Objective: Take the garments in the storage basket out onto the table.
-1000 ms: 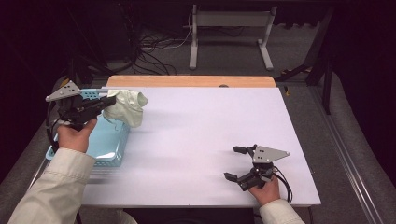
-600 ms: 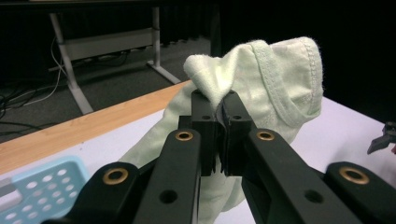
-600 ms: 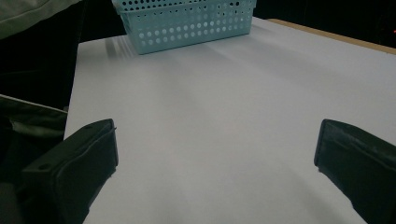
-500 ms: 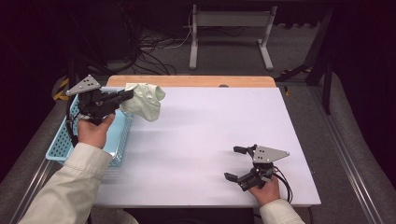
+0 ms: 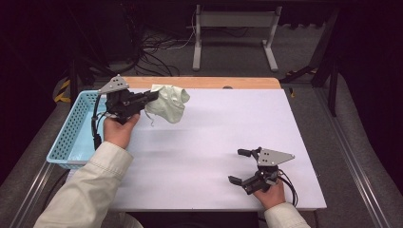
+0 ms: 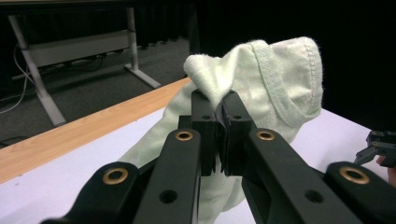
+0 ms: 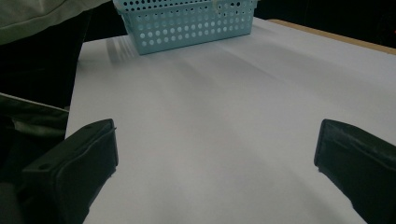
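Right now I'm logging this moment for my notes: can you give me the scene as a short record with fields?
surface: white table with a wooden strip along its far edge
left gripper: shut on the pale green cloth, held up over the table's far left part
right gripper: open, low at the table's near right, holding nothing
basket: light blue, perforated, at the table's left edge
cloth contact with table: cannot tell
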`<state>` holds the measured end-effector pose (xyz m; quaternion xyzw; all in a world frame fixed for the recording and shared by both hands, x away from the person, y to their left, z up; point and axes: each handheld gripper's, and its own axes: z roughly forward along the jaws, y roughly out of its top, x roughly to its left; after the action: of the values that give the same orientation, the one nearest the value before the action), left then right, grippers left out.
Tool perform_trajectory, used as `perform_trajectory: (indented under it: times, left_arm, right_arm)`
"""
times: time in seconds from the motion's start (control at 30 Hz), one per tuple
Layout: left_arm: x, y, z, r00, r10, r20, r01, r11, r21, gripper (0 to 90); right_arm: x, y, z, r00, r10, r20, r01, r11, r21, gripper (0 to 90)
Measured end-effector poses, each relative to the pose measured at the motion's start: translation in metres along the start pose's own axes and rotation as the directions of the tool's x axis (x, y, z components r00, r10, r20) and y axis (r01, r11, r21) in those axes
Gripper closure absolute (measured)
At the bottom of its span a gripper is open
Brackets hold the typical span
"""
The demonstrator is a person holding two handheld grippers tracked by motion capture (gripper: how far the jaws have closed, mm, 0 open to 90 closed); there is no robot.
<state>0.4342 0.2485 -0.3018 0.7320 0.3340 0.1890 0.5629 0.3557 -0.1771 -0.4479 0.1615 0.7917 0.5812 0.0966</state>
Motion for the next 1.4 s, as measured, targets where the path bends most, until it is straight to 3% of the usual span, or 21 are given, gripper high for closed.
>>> perform_trajectory:
  times: [0.63,0.93,1.4]
  left_arm:
    - [-0.031,-0.017,0.062,0.9988,0.004,0.048,-0.005,0.9994,0.034,86.5]
    - [-0.042,-0.032,0.083,0.9982,-0.016,0.058,0.013,0.9985,0.053,86.4]
    - [-0.054,-0.052,0.109,0.9920,-0.029,0.123,0.015,0.9935,0.112,86.1]
  right_arm:
    - [0.000,0.000,0.000,1.0000,-0.003,-0.001,0.003,1.000,0.000,0.2]
    - [0.000,0.000,0.000,1.0000,-0.002,-0.002,0.002,1.000,0.000,0.2]
    - [0.000,0.000,-0.001,1.0000,-0.003,-0.002,0.003,1.000,0.000,0.2]
